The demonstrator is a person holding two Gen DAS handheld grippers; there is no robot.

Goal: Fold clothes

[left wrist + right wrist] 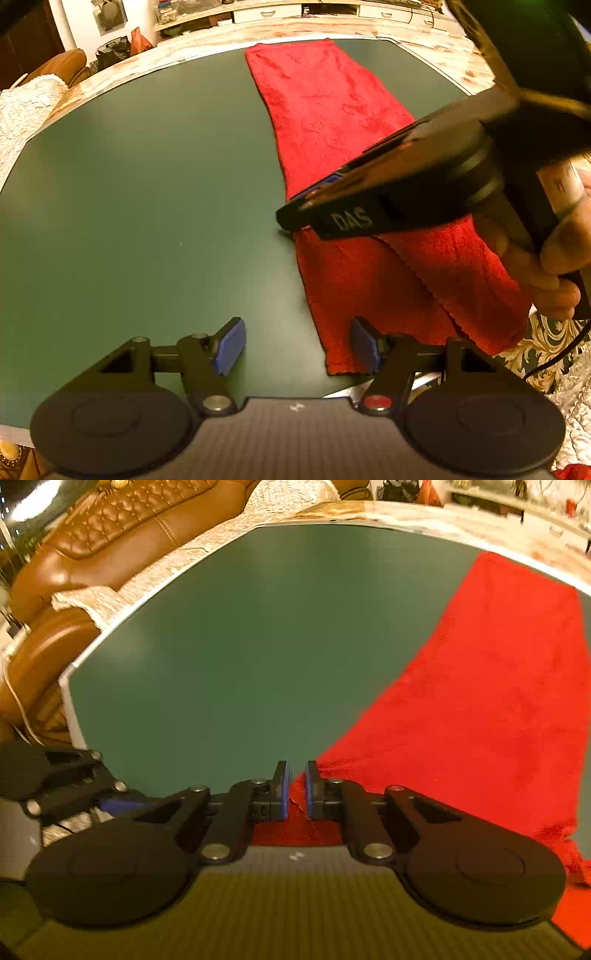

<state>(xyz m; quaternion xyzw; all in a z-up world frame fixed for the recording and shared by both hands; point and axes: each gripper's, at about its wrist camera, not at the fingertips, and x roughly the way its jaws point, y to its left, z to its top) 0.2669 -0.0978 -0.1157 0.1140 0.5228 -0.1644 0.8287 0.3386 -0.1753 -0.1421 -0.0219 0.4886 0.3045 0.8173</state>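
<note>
Item: one red towel [332, 122], terry-textured, lying on a dark green table [147, 184] as a long narrow strip. Long axis runs from the table's near edge to its far edge, where the far end sits just short of the pale marbled border [207, 48]; in the right wrist view the same towel [480, 701] crosses the frame diagonally from lower centre to upper right. Near end: a flap with a scalloped hem is folded over on the right side and overhangs the table edge. Legible writing: white letters "DAS" on the black body of the right gripper [295, 210], blurred; no label is visible on the towel. Left gripper [297, 345]: jaws wide apart, nothing between the blue pads [231, 347], held above the table's near edge, its right finger over the towel's near left corner. Right gripper [296, 792]: jaws nearly together with a narrow gap, straddling the towel's left edge; whether the pads press the cloth cannot be told. A hand [546, 258] grips its handle, cut off at the frame's right. Obscured: the towel's middle behind the right gripper; its lower end under the gripper body in the right wrist view. Background: brown leather sofa [110, 535], shelves [295, 11] with contents too small to identify.
</note>
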